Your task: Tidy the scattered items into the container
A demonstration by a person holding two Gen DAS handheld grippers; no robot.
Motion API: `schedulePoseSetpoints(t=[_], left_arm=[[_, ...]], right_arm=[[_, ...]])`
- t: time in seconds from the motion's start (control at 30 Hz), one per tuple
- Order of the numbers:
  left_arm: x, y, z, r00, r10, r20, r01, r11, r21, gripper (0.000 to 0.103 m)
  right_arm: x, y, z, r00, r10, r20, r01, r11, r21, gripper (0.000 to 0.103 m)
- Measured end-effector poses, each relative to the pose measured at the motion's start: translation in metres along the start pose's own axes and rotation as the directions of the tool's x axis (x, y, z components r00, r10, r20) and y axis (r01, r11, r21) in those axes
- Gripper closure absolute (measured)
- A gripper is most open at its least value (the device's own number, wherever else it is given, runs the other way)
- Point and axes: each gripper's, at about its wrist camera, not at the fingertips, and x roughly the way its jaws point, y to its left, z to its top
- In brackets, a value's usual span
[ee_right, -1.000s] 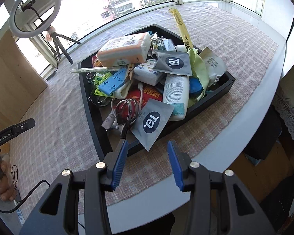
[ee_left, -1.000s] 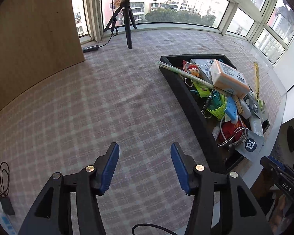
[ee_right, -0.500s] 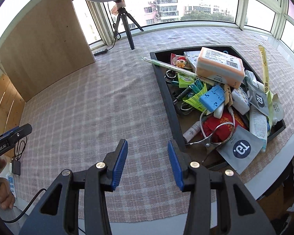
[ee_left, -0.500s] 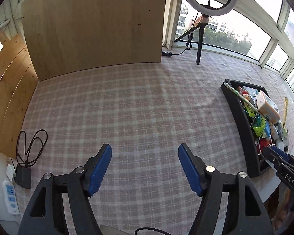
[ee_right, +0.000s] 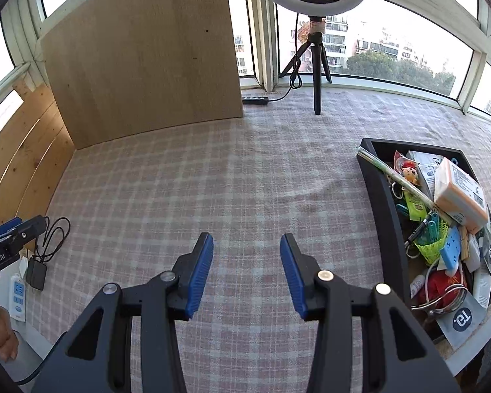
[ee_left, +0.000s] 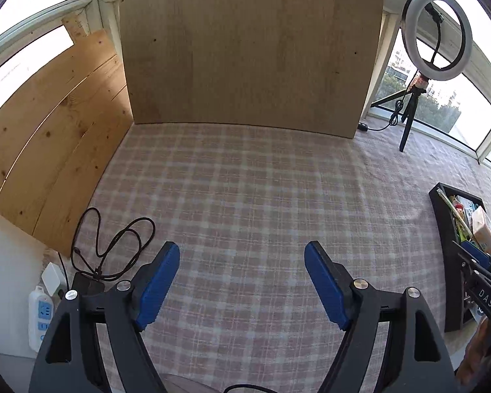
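A black tray (ee_right: 381, 203) stands at the right end of the table, piled with small items: an orange and white box (ee_right: 460, 190), a green basket (ee_right: 430, 245), a blue plug (ee_right: 450, 250), a grey sachet (ee_right: 460, 319). It also shows in the left wrist view (ee_left: 443, 226). My left gripper (ee_left: 242, 283) is open and empty above the checked cloth (ee_left: 245, 196), left of the tray. My right gripper (ee_right: 247, 268) is open and empty above the cloth, left of the tray. No loose items lie on the cloth in view.
A wooden board (ee_right: 140, 52) stands at the back and wood planks (ee_left: 49, 137) at the left. A ring light on a tripod (ee_right: 316, 49) stands at the back by the windows. A black cable (ee_left: 114, 245) and power strip (ee_left: 42, 314) lie at the left edge.
Both grippers have swung left, away from the tray, toward the board and the bare cloth. The left jaws have opened wider. Neither holds anything.
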Motion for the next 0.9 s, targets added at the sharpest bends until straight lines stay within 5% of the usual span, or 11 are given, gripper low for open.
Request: schedulePoseSetpoints(t=[0.4, 0.9], left_arm=[[0.050, 0.020, -0.019, 0.991, 0.003, -0.137, -0.003, 1.000, 0.004, 0.026], [0.059, 0.019, -0.022, 0.985, -0.049, -0.165, 0.047, 0.999, -0.019, 0.026]], right_arm=[[0.022, 0.029, -0.001, 0.999, -0.033, -0.024, 0.033, 0.999, -0.010, 0.054], [0.042, 0.022, -0.020, 0.996, -0.036, -0.086, 0.039, 0.999, 0.029, 0.049]])
